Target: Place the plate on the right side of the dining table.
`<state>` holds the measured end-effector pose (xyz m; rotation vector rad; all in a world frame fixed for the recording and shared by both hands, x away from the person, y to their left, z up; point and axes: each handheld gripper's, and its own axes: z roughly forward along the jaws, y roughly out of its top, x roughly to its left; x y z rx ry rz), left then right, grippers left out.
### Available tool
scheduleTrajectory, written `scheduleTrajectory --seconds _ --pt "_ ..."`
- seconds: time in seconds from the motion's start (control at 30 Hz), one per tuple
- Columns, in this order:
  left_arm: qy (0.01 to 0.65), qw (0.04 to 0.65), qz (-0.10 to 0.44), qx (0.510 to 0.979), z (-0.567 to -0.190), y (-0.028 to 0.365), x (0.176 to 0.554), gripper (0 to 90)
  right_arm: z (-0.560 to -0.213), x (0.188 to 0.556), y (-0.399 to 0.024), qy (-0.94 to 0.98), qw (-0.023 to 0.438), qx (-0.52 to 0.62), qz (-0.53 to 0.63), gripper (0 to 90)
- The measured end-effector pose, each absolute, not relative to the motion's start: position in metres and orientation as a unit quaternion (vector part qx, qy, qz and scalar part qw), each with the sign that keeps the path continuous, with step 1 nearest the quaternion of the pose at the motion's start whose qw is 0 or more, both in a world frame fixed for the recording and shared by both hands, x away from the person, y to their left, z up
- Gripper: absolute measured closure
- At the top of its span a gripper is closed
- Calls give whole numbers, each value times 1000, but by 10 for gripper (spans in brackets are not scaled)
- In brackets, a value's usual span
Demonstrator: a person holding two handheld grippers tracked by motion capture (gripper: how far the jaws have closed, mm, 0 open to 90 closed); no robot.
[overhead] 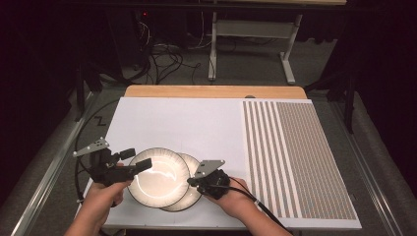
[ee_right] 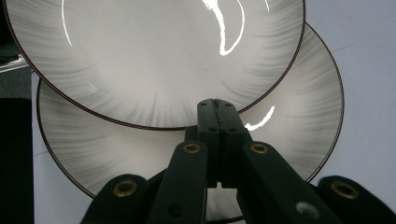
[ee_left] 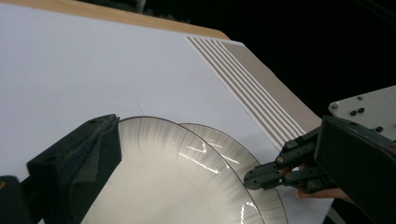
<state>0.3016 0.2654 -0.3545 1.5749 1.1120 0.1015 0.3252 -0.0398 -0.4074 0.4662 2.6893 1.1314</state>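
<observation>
Lower centre of the high view: we keep the right gripper (overhead: 193, 181), jaws closed, pressing the lower plate (overhead: 193, 196); the left gripper (overhead: 140, 160), jaws parted astride the upper plate's (overhead: 157, 177) rim, should close squarely before lifting.

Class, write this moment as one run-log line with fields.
left tool: open, jaws astride top plate rim | right tool: shut, tips over lower plate | plates: overlapping on white mat
</observation>
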Motion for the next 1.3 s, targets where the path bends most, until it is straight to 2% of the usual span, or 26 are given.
scheduleTrajectory --seconds 0.13,0.83,1.07,1.3 --pt "475 558 16 681 -354 264 305 11 -407 325 -40 907 93 160 379 900" --pt "509 529 -83 674 -354 263 318 11 -408 326 -40 908 96 161 375 900" --pt "516 517 -142 668 -353 262 321 10 -408 327 -40 909 96 159 374 900" --pt "522 501 -162 671 -355 262 323 10 -408 327 -40 909 97 159 373 900"
